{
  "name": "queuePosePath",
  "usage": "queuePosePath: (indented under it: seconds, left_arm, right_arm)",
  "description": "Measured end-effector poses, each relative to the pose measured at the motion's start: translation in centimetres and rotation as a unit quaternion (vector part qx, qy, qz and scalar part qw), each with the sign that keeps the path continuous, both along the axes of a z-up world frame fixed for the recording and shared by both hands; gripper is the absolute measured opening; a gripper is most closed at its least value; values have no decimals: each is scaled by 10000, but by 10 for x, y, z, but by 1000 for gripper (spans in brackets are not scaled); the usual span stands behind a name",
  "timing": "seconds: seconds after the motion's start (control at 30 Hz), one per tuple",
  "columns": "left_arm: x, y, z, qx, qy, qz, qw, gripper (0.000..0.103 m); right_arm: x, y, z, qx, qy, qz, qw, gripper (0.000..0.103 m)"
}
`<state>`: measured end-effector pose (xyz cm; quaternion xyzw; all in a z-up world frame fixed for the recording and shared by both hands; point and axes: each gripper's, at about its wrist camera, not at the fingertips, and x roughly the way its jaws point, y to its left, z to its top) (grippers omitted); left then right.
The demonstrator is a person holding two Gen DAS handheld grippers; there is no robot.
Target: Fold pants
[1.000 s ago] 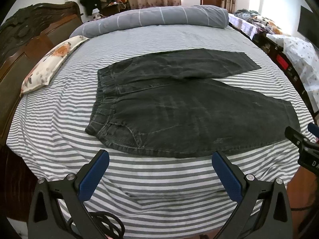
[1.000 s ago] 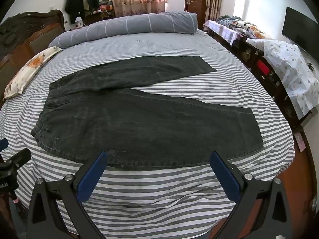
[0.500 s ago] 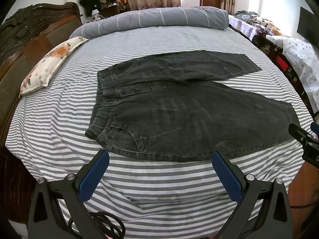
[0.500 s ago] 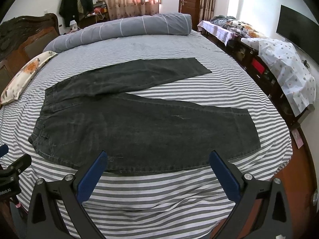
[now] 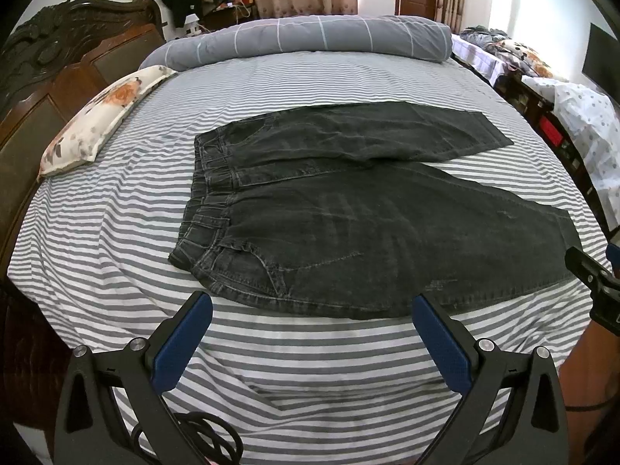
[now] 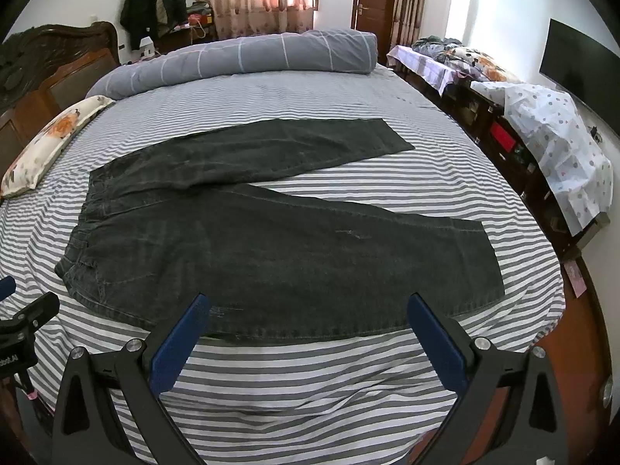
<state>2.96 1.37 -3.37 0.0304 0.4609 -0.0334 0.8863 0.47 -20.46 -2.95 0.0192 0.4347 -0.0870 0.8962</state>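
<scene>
Dark denim pants (image 5: 348,209) lie flat on the striped bed (image 5: 116,232), waistband at left, legs spread apart to the right. Left hand-held gripper (image 5: 310,325) and right hand-held gripper (image 6: 308,325) hover wide open, empty, near the front hem.

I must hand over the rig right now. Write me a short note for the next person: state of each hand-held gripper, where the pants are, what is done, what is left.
Left hand-held gripper: open, empty, hovering near the waist end of the pants.
Right hand-held gripper: open, empty, above the near leg's lower edge.
Pants: spread flat on the striped bed, waistband toward the headboard side, legs apart in a V.
Done: nothing folded.
Left: probably bring one leg over the other, then fold along the length.
</scene>
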Motion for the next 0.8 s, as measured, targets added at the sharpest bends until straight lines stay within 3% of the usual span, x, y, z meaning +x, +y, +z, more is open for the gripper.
queuePosePath:
  seconds: [0.47,0.8]
  left_arm:
    - [3,3,-3,1,4,31,10000,102]
    - [21,28,-11,-189,29,180,9997,102]
  right_arm:
    - [1,2,0,4,29,-20,10000,101]
    - [16,-3,-11,451,-33,174,9988,101]
